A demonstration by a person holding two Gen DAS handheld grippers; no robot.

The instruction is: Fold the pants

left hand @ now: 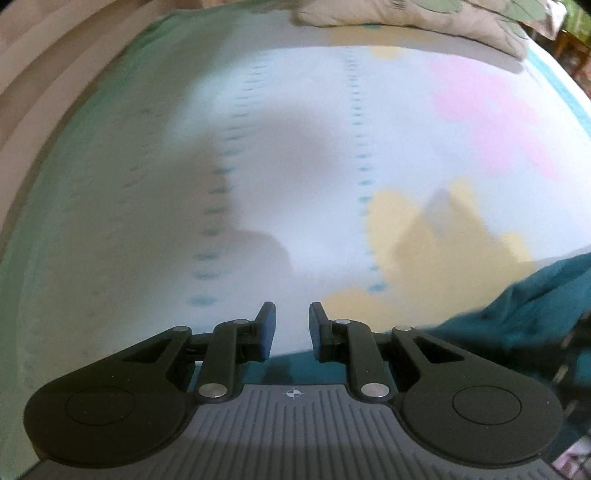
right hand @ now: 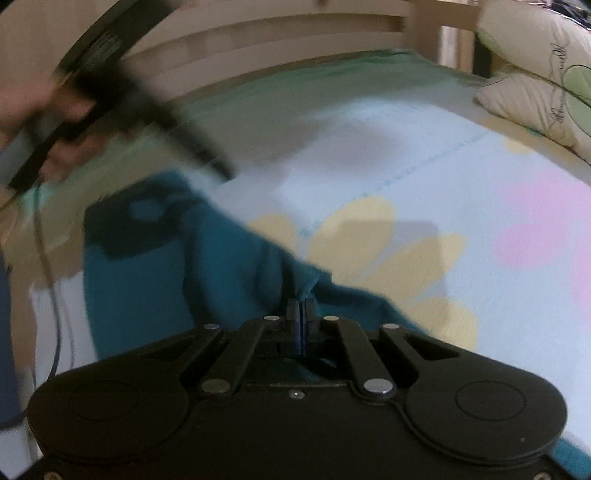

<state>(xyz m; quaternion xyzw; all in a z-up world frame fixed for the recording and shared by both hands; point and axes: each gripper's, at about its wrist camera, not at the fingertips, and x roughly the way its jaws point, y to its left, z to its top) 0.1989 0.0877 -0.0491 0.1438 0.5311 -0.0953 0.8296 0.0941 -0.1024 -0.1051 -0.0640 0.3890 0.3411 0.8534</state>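
The teal pants [right hand: 192, 273] lie on the bed in the right wrist view, spread from the gripper toward the left. My right gripper [right hand: 301, 308] is shut on a fold of the pants. In the left wrist view my left gripper [left hand: 292, 326] is open and empty above the sheet, with the pants [left hand: 524, 317] bunched at the lower right and a teal strip under the fingers. The left tool [right hand: 110, 92] shows blurred at the upper left of the right wrist view, held in a hand.
The bed has a pale blue sheet [left hand: 295, 166] with yellow and pink flowers. Pillows [right hand: 546, 81] lie at the head of the bed. A beige slatted bed frame [right hand: 277, 33] runs along the far side.
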